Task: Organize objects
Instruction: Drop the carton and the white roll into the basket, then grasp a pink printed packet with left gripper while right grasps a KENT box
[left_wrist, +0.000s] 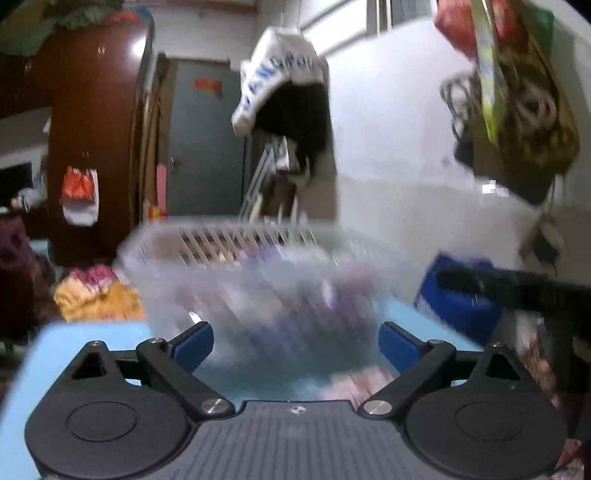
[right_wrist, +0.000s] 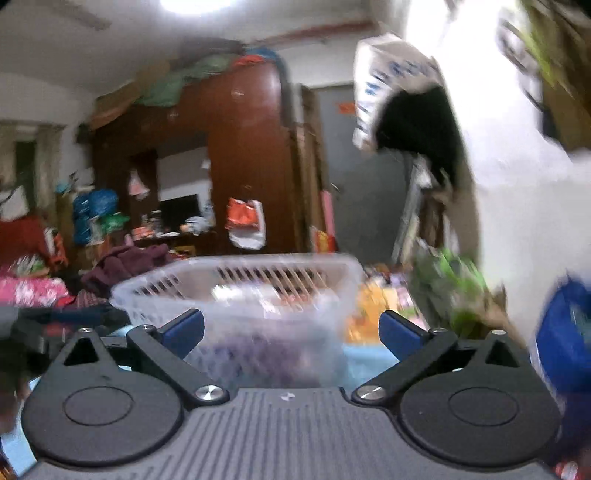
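A clear slatted plastic basket stands on a light blue table, with blurred purple items inside. My left gripper is open and empty, its blue pads either side of the basket's near wall. The basket also shows in the right wrist view, straight ahead. My right gripper is open and empty, close to the basket's near side. A blue package lies to the basket's right; it also shows in the right wrist view. Both views are motion-blurred.
A white wall rises right of the table with bags hung on it. A brown wardrobe and a grey door stand behind. Clothes pile beyond the table's far left edge. A black bar crosses at right.
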